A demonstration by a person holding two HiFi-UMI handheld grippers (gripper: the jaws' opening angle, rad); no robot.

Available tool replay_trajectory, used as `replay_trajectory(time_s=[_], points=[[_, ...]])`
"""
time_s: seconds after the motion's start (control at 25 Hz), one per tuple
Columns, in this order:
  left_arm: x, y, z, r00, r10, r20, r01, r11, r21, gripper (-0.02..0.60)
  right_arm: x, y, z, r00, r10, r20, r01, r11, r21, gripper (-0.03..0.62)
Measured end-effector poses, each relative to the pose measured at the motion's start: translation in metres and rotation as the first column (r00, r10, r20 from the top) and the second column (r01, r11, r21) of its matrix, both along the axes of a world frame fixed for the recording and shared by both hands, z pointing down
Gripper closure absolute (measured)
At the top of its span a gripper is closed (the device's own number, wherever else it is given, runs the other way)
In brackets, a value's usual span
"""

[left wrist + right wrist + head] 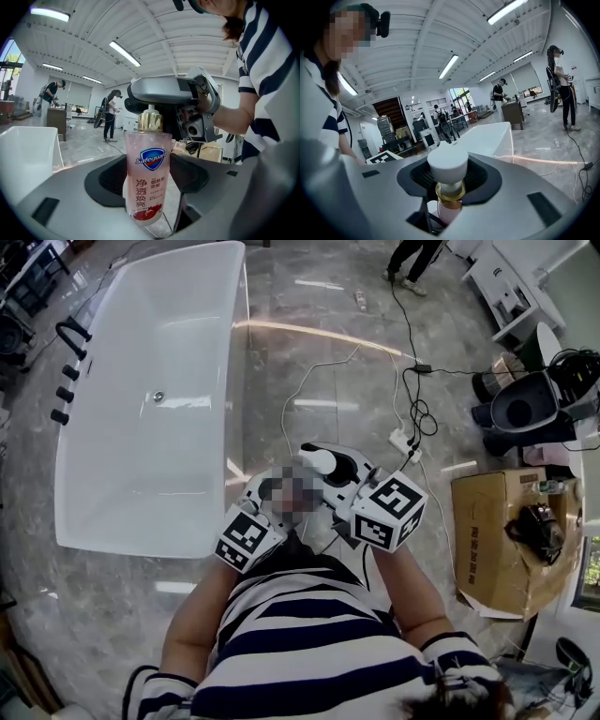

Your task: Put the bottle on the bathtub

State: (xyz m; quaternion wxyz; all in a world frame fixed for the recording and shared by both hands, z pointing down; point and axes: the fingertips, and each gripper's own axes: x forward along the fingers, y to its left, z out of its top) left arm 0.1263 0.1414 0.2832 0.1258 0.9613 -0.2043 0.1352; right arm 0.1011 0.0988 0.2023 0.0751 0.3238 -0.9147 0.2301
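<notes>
A clear pink soap bottle [146,176] with a gold collar and white pump head [447,161] is held upright in front of my chest. My left gripper [145,187] is shut on the bottle's body, its jaws pressing both sides. My right gripper [447,176] is shut on the pump head from above; it also shows in the left gripper view as a grey gripper [164,91] over the cap. In the head view the pump head [319,460] pokes out between the two marker cubes. The white bathtub [236,381] stands on the floor ahead and to the left.
Black tap fittings [70,343] line the tub's left side. Cables [405,381] and a power strip [403,439] lie on the marble floor ahead. An open cardboard box [497,540] sits at the right. A person's legs [412,263] stand at the far end.
</notes>
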Motion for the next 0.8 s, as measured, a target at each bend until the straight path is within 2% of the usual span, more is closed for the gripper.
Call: replay_trajectory(time_s=[0.28, 0.8], points=[[-0.013, -0.047, 0.016, 0.998, -0.039, 0.039, 0.04, 0.999, -0.016, 0.281, -0.007, -0.049, 0.015, 0.999, -0.01, 0.043, 0.012, 0.999, -0.039, 0.436], [-0.038, -0.118, 0.053, 0.984, -0.158, 0.078, 0.165, 0.982, -0.093, 0.281, -0.028, -0.122, 0.047, 0.996, -0.085, 0.034, 0.088, 0.993, -0.082, 0.436]])
